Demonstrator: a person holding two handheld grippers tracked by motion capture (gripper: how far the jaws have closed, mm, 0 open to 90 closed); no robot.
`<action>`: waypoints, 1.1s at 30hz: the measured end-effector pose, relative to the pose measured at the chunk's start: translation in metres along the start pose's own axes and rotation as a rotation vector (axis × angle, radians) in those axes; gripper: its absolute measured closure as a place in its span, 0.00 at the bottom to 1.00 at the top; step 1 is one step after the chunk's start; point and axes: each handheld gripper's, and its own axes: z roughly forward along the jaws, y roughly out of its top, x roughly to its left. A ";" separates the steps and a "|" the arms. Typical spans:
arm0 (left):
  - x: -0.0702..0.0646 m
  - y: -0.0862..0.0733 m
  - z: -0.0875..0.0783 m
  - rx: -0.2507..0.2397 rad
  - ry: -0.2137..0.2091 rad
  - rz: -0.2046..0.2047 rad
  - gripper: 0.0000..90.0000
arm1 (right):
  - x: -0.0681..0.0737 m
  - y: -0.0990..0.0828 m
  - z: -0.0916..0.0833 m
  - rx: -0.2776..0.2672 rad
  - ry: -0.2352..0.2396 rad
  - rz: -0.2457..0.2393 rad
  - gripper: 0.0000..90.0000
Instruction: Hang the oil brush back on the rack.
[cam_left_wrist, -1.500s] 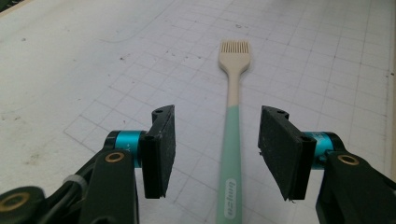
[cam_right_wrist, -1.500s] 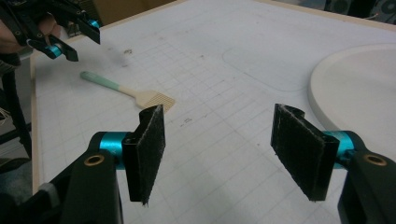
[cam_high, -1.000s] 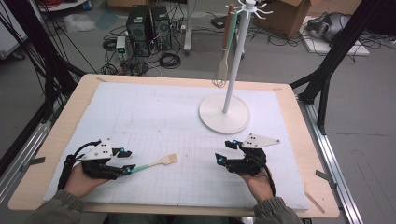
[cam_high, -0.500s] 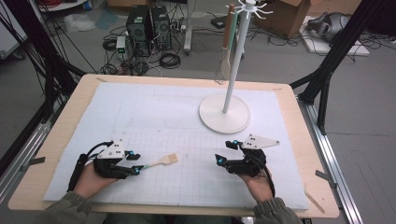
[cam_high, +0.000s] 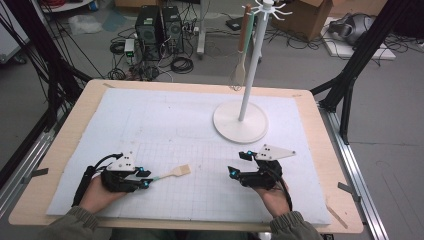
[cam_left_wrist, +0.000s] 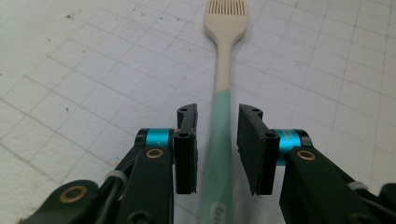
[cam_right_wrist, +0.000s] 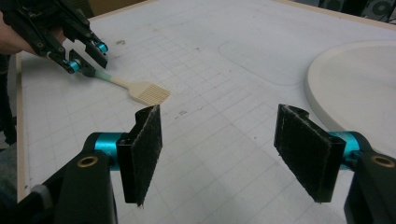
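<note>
Left gripper view, left hand-held gripper (cam_left_wrist: 217, 149) closing around brush (cam_left_wrist: 223, 70), handle end cut off.

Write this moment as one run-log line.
left hand-held gripper: closing around brush handle, gaps remain | right hand-held gripper: open, empty | stand: untouched

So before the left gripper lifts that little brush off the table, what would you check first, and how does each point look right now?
1. Brush handle sits between the left gripper jaws: ok.
2. Pads pressing on the handle: not ok; the jaws have just been closing, but gaps show on both sides.
3. Brush lies flat on the mat: ok.
4. Right gripper open and apart from the brush: ok.
5. Stand well away from the brush: ok.
6. Free hook at the top of the stand: cannot tell.
</note>
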 end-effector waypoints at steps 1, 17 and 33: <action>0.000 0.000 0.001 0.002 0.004 -0.003 0.76 | 0.000 0.000 0.000 0.000 0.000 0.000 0.35; -0.003 -0.003 0.002 0.000 0.002 0.014 0.87 | 0.003 -0.001 0.005 0.016 -0.006 -0.021 0.35; -0.002 -0.004 0.001 -0.015 -0.002 0.007 0.88 | 0.006 -0.004 0.013 0.038 0.006 -0.042 0.35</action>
